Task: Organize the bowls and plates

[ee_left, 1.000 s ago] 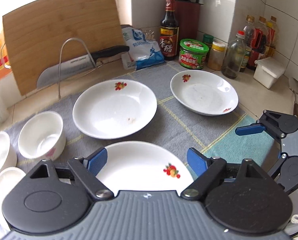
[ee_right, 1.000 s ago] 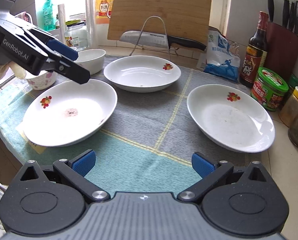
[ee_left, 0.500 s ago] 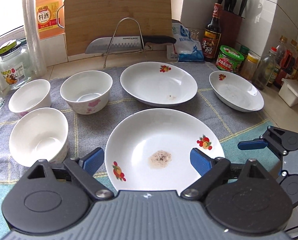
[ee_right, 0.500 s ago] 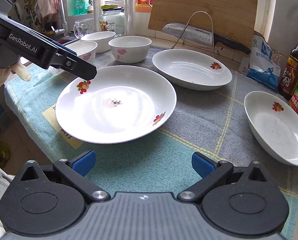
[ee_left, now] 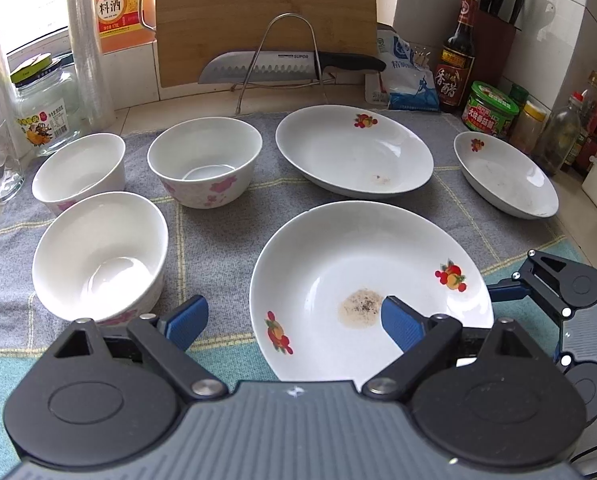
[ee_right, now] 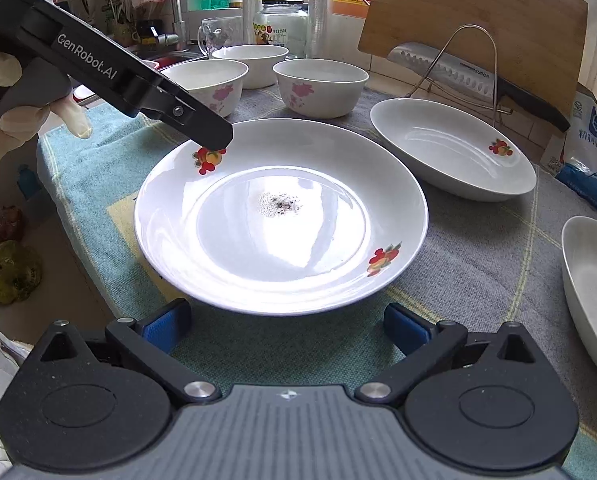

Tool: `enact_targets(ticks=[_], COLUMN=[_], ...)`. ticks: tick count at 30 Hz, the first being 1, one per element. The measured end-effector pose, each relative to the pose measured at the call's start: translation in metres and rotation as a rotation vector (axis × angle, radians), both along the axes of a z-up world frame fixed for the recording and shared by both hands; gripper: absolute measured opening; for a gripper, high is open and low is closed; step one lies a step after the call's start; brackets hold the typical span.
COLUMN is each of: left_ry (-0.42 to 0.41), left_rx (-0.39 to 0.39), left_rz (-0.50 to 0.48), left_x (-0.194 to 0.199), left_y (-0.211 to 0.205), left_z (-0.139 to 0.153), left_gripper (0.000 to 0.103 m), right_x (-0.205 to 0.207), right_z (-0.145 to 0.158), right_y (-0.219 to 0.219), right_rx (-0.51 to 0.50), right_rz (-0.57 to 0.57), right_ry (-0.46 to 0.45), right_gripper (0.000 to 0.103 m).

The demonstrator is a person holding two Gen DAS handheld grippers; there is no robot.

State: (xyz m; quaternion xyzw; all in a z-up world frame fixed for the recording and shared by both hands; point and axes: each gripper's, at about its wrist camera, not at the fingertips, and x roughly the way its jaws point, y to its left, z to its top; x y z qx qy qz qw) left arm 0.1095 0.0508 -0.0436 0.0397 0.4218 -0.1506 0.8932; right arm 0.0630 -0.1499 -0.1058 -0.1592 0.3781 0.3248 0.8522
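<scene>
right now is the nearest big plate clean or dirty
Dirty: the nearest plate has a small speckled residue patch at its centre.

Pretty clearly a home kitchen counter: there's a bamboo cutting board (ee_left: 264, 20) leaning on the tiled wall at the top of the frame with a big knife (ee_left: 290, 66) parked on a wire rack in front of it. Upper right has a knife block (ee_left: 494, 20), a vinegar bottle (ee_left: 456, 56) and a bunch of sauce jars, and the right wrist view catches a sink faucet (ee_right: 174, 8) in its upper left. White plates and bowls sit spread out on a checked cloth (ee_left: 218, 232) covering the counter.
</scene>
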Motion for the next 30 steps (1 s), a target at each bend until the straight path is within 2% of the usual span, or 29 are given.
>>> enact_targets(ticks=[11,19,23,30], left_ry=[0.057,0.143,0.178,0.256], left_rx=[0.019,0.040,0.061,0.051], left_rz=[-0.103,-0.170,-0.211,-0.253], left_x=[0.042,0.072,0.082,0.093], left_y=[-0.017,-0.028,-0.034,-0.036], left_z=[-0.006,-0.021,-0.024,-0.027], left_gripper=[0.093,0.093,0.090,0.078], right_x=[0.004,0.005,0.004,0.005], right_z=[-0.004,-0.006,-0.007,-0.006], right_y=[-0.004,-0.005,-0.006,-0.005], right_rx=[0.041,0.058,0.064,0.063], right_rz=[0.030,0.039,0.041,0.052], right_ry=[-0.041,-0.058,-0.066,-0.064], right_gripper=[0.103,0.103,0.103,0.103])
